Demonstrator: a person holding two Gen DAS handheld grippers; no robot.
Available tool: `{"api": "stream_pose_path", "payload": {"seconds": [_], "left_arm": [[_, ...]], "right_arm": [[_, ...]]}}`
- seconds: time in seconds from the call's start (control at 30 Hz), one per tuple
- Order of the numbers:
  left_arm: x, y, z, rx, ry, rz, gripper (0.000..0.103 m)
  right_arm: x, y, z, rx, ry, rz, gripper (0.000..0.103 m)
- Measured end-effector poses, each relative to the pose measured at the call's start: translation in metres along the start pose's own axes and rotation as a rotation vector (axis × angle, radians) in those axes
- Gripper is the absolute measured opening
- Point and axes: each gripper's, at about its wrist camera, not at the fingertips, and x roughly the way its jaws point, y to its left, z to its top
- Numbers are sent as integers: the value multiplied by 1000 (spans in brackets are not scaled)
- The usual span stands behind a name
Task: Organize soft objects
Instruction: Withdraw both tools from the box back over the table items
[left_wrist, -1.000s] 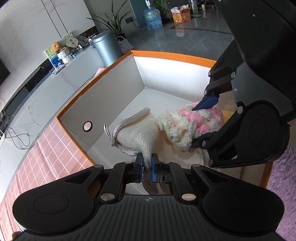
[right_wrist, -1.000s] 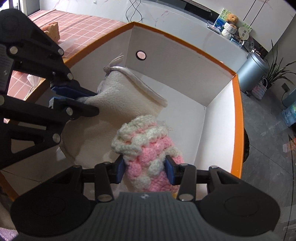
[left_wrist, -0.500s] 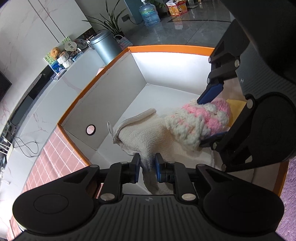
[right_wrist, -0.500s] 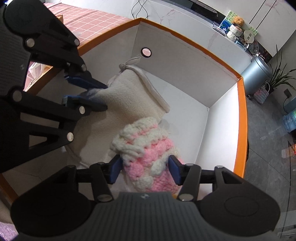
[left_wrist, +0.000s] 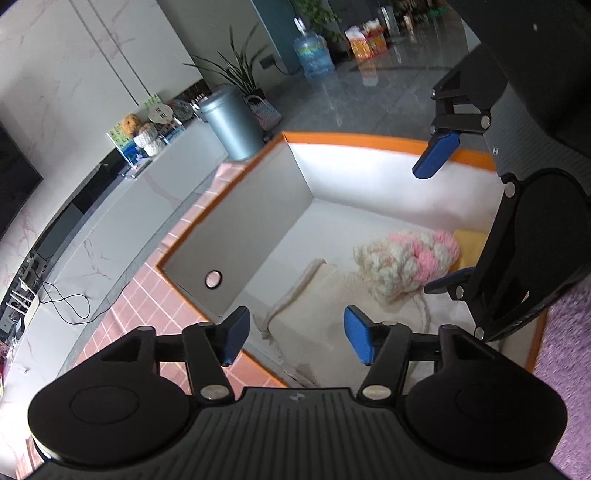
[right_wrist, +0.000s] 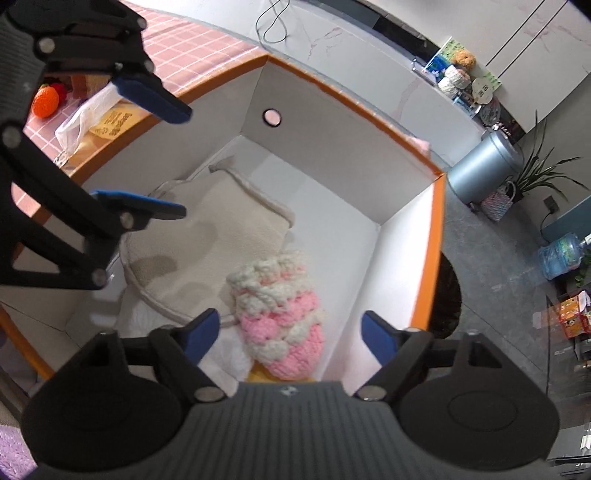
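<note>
Both grippers, left (left_wrist: 295, 338) and right (right_wrist: 290, 334), have just opened wide, leaving cream cloth (right_wrist: 207, 236) and pink knit (right_wrist: 284, 317) released inside the box (right_wrist: 430, 236)

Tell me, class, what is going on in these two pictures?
A person with a hand-held gripper in each hand is putting soft things into an orange-rimmed box. A cream fleece item lies on the box floor, and a pink and white knitted piece lies beside it, partly on it. The left hand-held gripper and the right hand-held gripper have both just been opening; their jaws stand wide above the box, holding nothing.
</note>
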Motion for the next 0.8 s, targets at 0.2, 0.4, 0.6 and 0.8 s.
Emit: {"api": "stream_pose_path", "payload": {"seconds": [0.2, 0.4, 0.6, 0.8], "left_arm": [[-21, 8, -7, -88, -56, -10, 71], [-42, 12, -16, -152, -104, -21, 71], [-65, 21, -30, -258, -158, -25, 71], [-87, 31, -55, -363, -206, -12, 71]], "right_arm": [[-17, -6, -4, 44, -26, -1, 90], [-34, -6, -10, 121, -64, -16, 92], [-54, 6, -19, 242, -157, -71, 93], [-74, 31, -26, 346, -286, -154, 94]]}}
